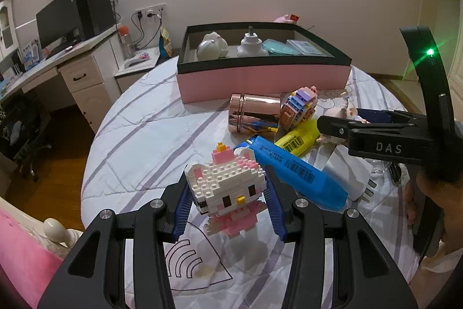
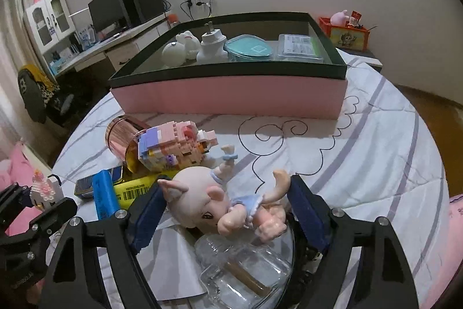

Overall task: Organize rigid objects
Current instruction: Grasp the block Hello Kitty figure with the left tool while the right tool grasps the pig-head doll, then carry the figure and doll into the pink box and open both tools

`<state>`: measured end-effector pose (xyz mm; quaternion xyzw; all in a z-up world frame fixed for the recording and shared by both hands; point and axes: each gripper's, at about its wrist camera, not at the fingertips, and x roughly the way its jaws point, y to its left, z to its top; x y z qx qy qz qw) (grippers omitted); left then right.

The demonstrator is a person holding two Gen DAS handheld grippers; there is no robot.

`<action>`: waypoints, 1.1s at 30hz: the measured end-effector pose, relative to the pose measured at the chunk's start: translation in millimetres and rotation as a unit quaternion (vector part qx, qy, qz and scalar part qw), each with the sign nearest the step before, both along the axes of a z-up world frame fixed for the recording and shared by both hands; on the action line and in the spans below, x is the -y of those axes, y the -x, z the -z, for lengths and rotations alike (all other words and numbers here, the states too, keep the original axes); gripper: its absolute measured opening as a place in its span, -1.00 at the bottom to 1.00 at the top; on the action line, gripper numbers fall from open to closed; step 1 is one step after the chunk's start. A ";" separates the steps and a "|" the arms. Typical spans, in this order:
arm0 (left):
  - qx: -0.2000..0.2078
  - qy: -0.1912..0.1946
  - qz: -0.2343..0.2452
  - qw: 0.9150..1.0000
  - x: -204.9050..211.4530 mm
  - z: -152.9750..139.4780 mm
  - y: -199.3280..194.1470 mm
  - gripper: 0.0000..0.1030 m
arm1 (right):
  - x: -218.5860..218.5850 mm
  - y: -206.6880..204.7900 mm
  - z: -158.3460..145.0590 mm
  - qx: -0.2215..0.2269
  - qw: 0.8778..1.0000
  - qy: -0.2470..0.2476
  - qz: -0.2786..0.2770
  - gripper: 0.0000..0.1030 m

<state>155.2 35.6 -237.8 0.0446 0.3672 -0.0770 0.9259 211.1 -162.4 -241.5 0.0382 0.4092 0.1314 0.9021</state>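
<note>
At far left, the left gripper [image 1: 227, 194] has its blue-padded fingers [image 1: 181, 207] clamped on either side of a white and pink brick-built cat [image 1: 227, 190], which hangs clear of the quilted bed [image 1: 139, 135]. Just to its right lie a blue highlighter [image 1: 292, 167] and a yellow highlighter [image 1: 298, 139], side by side, with a rose-gold canister [image 1: 254, 112] on its side behind them and a pastel brick figure [image 1: 299, 107] leaning against it. Farther back stands the pink box [image 2: 231, 94] with a dark rim, holding a white round toy [image 2: 173, 54], a white plug-in device [image 2: 212, 47], a teal case [image 2: 249, 51] and a clear flat case [image 2: 301, 47]. To the right, the right gripper [image 2: 228, 204] has its fingers [image 2: 306, 207] apart on either side of a pale doll [image 2: 220, 201] with pointed ears; whether the pads touch it I cannot tell. The doll lies on a clear glass jar [image 2: 246, 262].
</note>
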 end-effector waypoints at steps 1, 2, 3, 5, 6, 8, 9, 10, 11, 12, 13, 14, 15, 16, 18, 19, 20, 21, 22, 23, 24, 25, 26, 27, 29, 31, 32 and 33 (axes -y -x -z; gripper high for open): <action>0.000 0.000 -0.001 1.000 -0.2 0.1 0.1 -0.09 | -0.6 0.3 -0.3 0.000 1.000 0.001 -0.002 0.60; 0.001 0.000 -0.001 1.000 0.0 -1.0 0.2 -0.09 | -0.9 1.0 -0.7 0.002 1.000 0.001 -0.002 0.60; 0.003 0.001 -0.001 1.000 -0.3 -2.1 -0.1 -0.09 | -1.0 2.7 -1.2 0.005 1.000 0.000 -0.003 0.60; 0.006 0.002 -0.001 1.000 0.9 -5.6 -0.6 -0.09 | -1.2 5.3 -2.8 0.010 1.000 0.001 -0.005 0.60; 0.010 0.002 -0.001 1.000 2.0 -8.1 -0.6 -0.09 | -1.1 6.5 -4.0 0.013 1.000 0.001 -0.005 0.60; 0.016 0.004 0.000 1.000 3.1 -12.6 -0.9 -0.09 | -0.1 8.8 -7.1 0.020 1.000 0.000 -0.005 0.60; 0.019 0.005 0.000 1.000 3.2 -15.1 -0.8 -0.09 | 0.2 10.9 -9.8 0.026 1.000 0.000 -0.005 0.60; 0.022 0.004 0.000 1.000 4.1 -17.7 -0.8 -0.09 | 0.0 12.1 -11.9 0.030 1.000 0.002 -0.004 0.60; 0.027 0.003 -0.001 1.000 5.6 -21.2 -1.0 -0.09 | 0.5 15.7 -16.3 0.040 0.999 0.003 -0.002 0.60; 0.031 0.003 -0.001 1.000 6.5 -23.9 -1.4 -0.09 | 0.7 17.5 -19.2 0.046 0.999 0.004 -0.002 0.60; 0.033 0.004 0.000 0.999 7.9 -26.6 -2.1 -0.09 | 0.9 19.8 -23.0 0.051 0.999 0.005 -0.002 0.60; 0.038 0.005 0.000 0.999 9.7 -29.9 -2.7 -0.09 | 1.5 21.4 -25.9 0.059 0.998 0.004 -0.002 0.59; 0.042 0.006 0.001 0.999 11.3 -32.5 -3.2 -0.09 | 2.5 23.7 -29.5 0.067 0.998 0.003 -0.001 0.59; 0.046 0.007 0.002 0.999 13.8 -35.8 -4.1 -0.09 | 2.9 24.0 -31.7 0.069 0.998 0.005 -0.001 0.59; 0.052 0.008 0.004 0.999 17.3 -40.7 -5.7 -0.09 | 5.0 26.5 -37.1 0.078 0.997 0.003 0.000 0.59; 0.053 0.008 0.004 0.999 18.7 -43.1 -6.4 -0.09 | 5.8 27.6 -39.0 0.081 0.997 0.004 0.001 0.59; 0.056 0.008 0.004 0.998 20.6 -45.6 -6.3 -0.09 | 6.6 28.5 -41.2 0.084 0.996 0.005 0.001 0.59; 0.060 0.009 0.003 0.998 21.5 -48.0 -6.6 -0.09 | 8.1 30.7 -43.9 0.090 0.996 0.003 0.002 0.59; 0.062 0.009 0.002 0.998 22.4 -49.4 -6.6 -0.09 | 9.3 32.5 -46.8 0.094 0.996 0.002 0.003 0.59; 0.068 0.009 -0.001 0.998 23.5 -53.9 -6.5 -0.09 | 9.9 32.1 -48.0 0.095 0.995 0.003 0.003 0.59; 0.076 0.009 -0.005 0.997 23.5 -57.7 -6.6 -0.09 | 10.7 33.5 -51.5 0.102 0.995 0.004 0.005 0.59; 0.084 0.008 -0.010 0.996 24.0 -62.2 -6.0 -0.09 | 11.3 34.8 -55.4 0.107 0.994 0.006 0.005 0.59; 0.092 0.008 -0.013 0.996 24.6 -66.5 -5.6 -0.09 | 11.3 36.3 -59.0 0.113 0.994 0.005 0.006 0.59; 0.102 0.009 -0.016 0.995 25.0 -71.1 -5.0 -0.09 | 12.0 38.3 -62.9 0.120 0.993 0.004 0.007 0.59; 0.133 0.014 -0.027 0.991 25.4 -82.3 -1.6 -0.09 | 12.2 42.6 -70.8 0.135 0.991 0.004 0.009 0.60; 0.153 0.021 -0.034 0.987 25.1 -88.9 -0.5 -0.09 | 12.8 48.0 -81.6 0.157 0.987 0.006 0.014 0.60; 0.168 0.024 -0.038 0.985 25.1 -93.4 0.3 -0.09 | 13.0 48.6 -85.0 0.162 0.987 0.008 0.015 0.60; 0.177 0.023 -0.041 0.983 25.4 -96.2 0.3 -0.09 | 13.5 50.9 -90.3 0.173 0.985 0.009 0.018 0.60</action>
